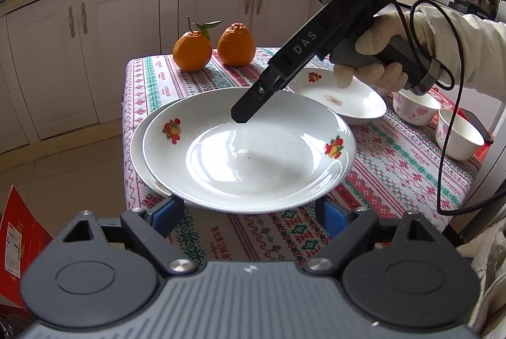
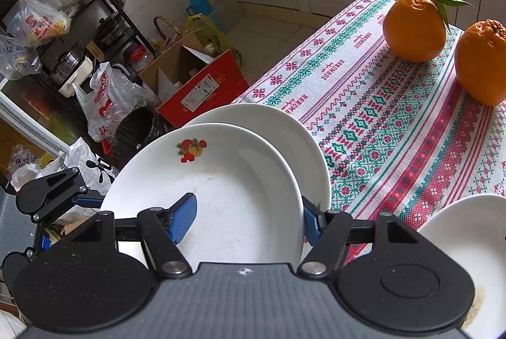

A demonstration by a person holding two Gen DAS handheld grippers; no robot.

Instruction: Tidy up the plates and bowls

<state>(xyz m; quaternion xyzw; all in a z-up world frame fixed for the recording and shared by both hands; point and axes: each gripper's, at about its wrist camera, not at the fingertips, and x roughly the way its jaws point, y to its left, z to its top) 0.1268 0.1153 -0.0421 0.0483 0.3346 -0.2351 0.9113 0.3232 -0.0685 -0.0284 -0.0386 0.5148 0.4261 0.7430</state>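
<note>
A white deep plate with fruit prints lies on a second white plate at the table's near left corner. My left gripper is open, its blue pads just beyond the top plate's near rim. My right gripper is open over the same plate; one blue pad is inside the plate, the other outside its rim. It shows from outside in the left wrist view. A third plate and two small bowls stand to the right.
Two oranges sit at the table's far edge on the patterned cloth. Beside the table on the floor are a red box, bags and a cluttered shelf. Kitchen cabinets stand behind.
</note>
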